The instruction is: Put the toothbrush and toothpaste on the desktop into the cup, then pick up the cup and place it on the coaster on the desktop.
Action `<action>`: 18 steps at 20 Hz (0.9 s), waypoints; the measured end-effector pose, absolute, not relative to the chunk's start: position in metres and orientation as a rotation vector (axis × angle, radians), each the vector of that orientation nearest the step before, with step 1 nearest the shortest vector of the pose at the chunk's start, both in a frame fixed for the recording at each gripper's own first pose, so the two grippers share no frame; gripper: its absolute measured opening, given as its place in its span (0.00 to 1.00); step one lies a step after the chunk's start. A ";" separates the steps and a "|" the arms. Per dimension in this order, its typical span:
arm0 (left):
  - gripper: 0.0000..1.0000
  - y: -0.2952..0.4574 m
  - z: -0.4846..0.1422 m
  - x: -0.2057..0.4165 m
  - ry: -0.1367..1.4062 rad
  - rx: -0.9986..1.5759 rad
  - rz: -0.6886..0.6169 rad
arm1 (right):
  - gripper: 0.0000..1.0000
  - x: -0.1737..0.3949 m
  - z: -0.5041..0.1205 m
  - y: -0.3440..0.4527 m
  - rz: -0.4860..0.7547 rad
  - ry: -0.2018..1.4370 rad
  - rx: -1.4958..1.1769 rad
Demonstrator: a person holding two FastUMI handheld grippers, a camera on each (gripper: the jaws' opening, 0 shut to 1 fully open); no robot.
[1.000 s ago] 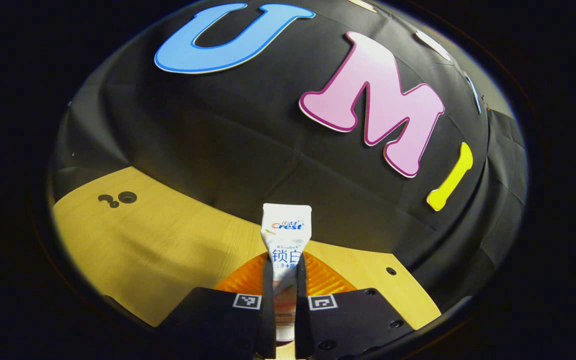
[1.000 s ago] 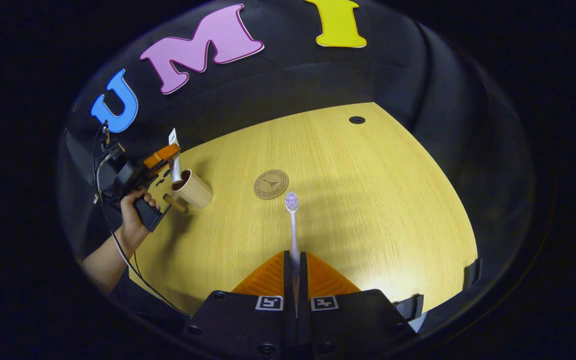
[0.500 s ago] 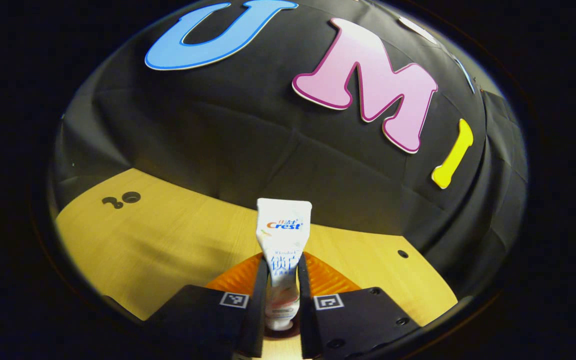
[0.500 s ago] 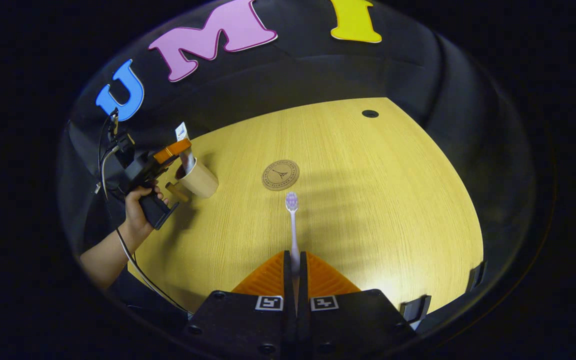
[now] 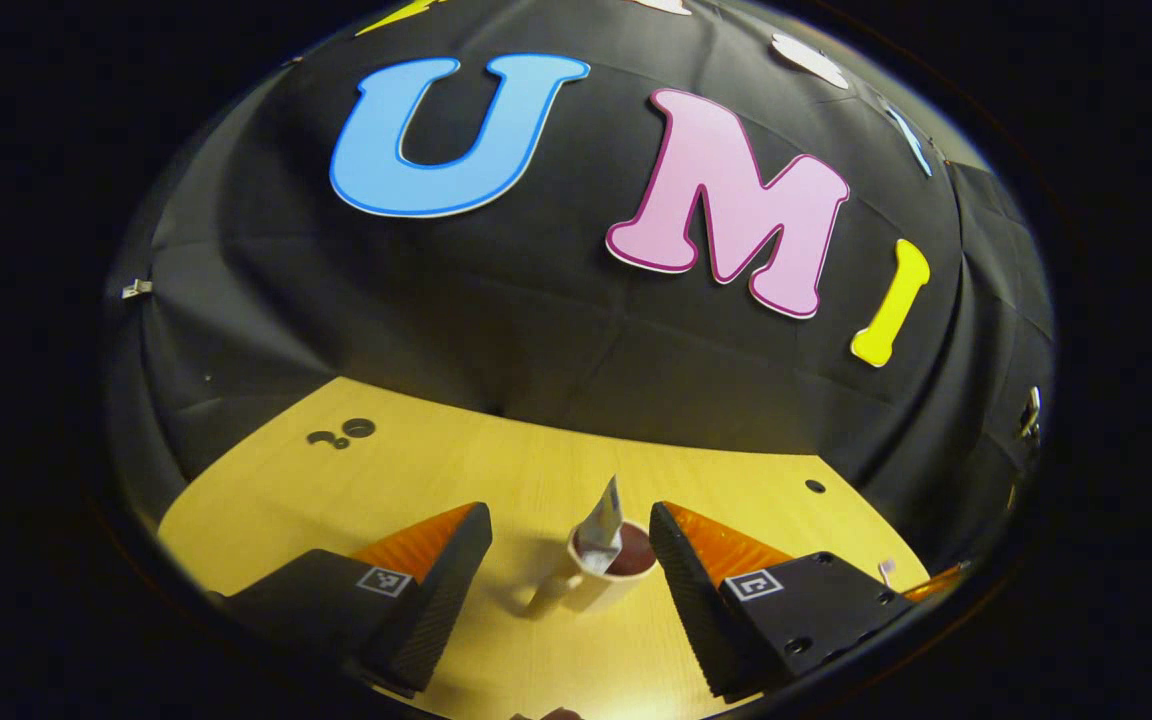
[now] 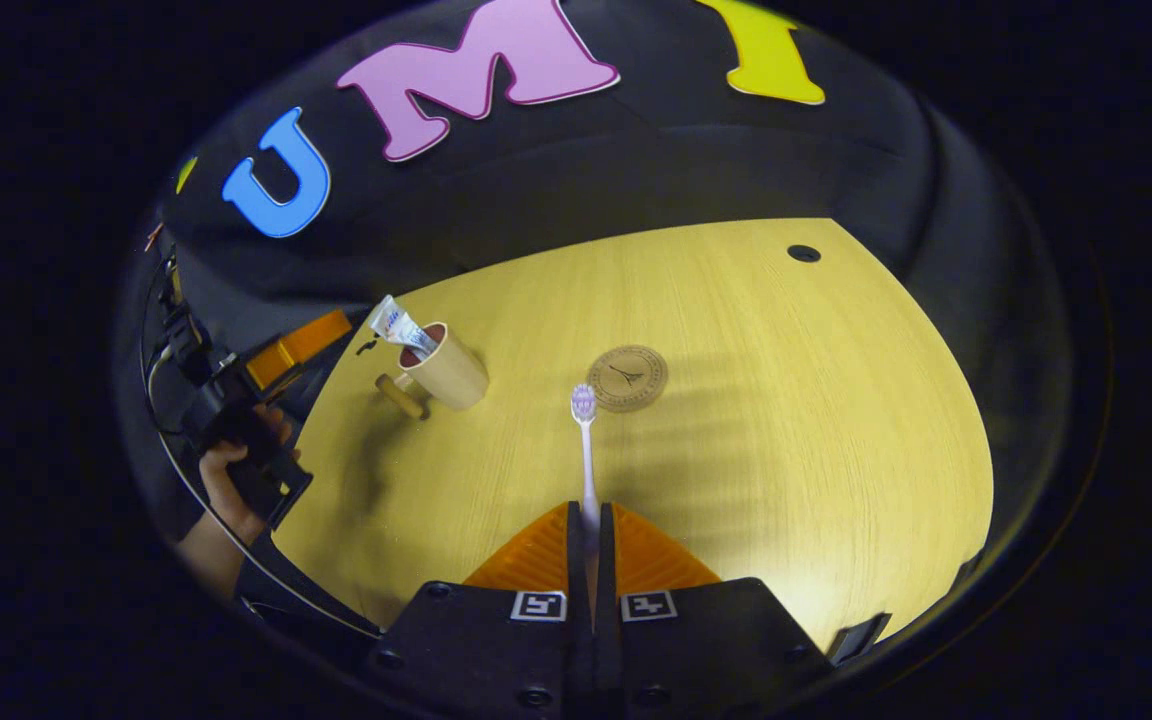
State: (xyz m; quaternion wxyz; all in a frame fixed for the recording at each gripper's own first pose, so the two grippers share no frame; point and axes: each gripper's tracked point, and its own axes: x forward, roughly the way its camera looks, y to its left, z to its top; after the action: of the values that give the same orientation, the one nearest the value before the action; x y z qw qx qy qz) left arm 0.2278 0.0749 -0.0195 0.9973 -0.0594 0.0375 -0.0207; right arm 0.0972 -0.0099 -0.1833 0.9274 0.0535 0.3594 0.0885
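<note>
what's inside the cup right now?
The toothpaste tube stands in the cup, its flat end leaning out over the rim. Its lower part is hidden by the cup wall. The toothbrush is outside, gripped in the right tongs.

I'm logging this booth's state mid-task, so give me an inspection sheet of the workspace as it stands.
Surface: wooden desktop, with small round holes near the back.
Job's things: toothpaste stands tilted in the cup; the cup sits on the desktop, apart from the coaster; toothbrush is not yet in the cup.
Clutter: nothing seen.
Grippers: left hand-held gripper is open, fingers on either side of the cup without touching it; right hand-held gripper is shut on the toothbrush handle, bristles forward.
Cables: a cable runs from the left hand-held gripper in the right gripper view.
Surroundings: black cloth wall.
</note>
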 end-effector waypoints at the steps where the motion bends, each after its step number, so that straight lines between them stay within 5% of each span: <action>1: 0.97 0.078 -0.023 0.210 0.083 -0.115 -0.038 | 0.05 0.107 -0.178 0.000 0.203 0.718 0.102; 11: 0.97 0.087 -0.069 0.081 0.170 -0.234 0.048 | 0.05 0.188 -0.135 0.084 0.331 0.546 0.062; 18: 0.98 0.091 -0.104 0.047 0.223 -0.262 0.087 | 0.05 0.226 -0.120 0.139 0.399 0.465 0.068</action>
State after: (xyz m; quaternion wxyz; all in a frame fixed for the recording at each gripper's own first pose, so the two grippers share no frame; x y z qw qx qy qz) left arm 0.0469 0.0911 -0.1036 0.9843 -0.1304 0.1110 0.0431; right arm 0.2261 0.1387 -0.1203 0.9529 0.0334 0.2288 0.1964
